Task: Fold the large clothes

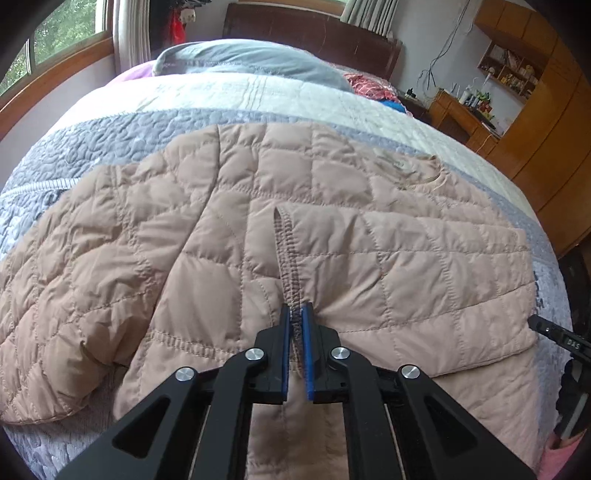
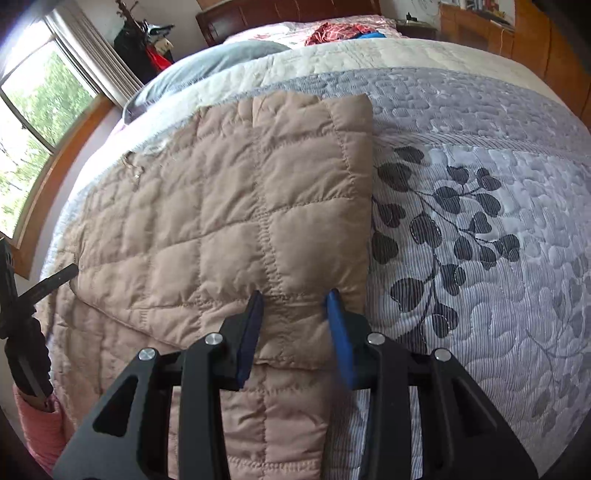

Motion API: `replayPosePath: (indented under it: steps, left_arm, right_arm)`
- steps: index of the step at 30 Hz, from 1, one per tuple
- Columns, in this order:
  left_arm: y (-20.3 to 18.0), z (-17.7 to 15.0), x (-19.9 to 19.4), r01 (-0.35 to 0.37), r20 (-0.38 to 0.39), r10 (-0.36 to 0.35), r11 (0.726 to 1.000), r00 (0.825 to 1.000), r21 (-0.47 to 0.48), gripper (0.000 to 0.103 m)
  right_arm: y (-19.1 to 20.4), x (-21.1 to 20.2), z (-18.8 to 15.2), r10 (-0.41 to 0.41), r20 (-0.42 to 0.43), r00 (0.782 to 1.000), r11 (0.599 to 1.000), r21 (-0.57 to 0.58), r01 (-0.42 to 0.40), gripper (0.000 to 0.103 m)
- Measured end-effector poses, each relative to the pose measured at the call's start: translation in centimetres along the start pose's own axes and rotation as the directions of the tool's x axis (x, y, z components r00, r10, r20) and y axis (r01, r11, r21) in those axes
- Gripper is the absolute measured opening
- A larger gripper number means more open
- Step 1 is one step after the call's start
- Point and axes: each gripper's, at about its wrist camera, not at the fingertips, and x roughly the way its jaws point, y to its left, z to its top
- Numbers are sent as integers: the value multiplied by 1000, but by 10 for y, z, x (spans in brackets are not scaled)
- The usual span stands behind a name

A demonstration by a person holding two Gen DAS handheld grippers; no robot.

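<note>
A tan quilted jacket [image 1: 258,229] lies spread on the bed, with a sleeve folded across its body. My left gripper [image 1: 296,314] is shut on the jacket's stitched edge seam [image 1: 286,251] near the bed's front. In the right wrist view the same jacket [image 2: 221,221] fills the left half. My right gripper [image 2: 295,301] is open, its blue-padded fingers [image 2: 338,325] straddling a bump of the folded fabric at the jacket's right edge. The other gripper shows at the far left in the right wrist view [image 2: 55,282].
The bed has a grey and white quilted cover [image 2: 480,240] with a dark leaf print. A grey pillow [image 1: 251,59] and red clothes [image 2: 340,29] lie near the dark headboard [image 1: 314,33]. A window [image 2: 37,122] is on the left, wooden cabinets [image 1: 535,110] on the right.
</note>
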Motion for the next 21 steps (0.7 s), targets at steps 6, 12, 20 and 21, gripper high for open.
replayPosePath:
  steps: [6,12,20,21]
  left_arm:
    - [3,-5,6,1,17,-1,1000,1000,7,9]
    - [3,7,-40,-68,125,73,997,989,-45,31]
    - [-67,40,-11,46,32,-48,997,998,54,32]
    - [-72,41,-1,41,13,-41,998,999,52,32]
  right_arm:
    - [10,8,-4,-67,-1,998,997,-45,67,35]
    - [13,-31,15,12,61,998,999,-37,-10,38]
    - [44,-6,78,15,56,998,999,-49,-12,38]
    - [45,3,85,6,49,999,999,-41,-4,38]
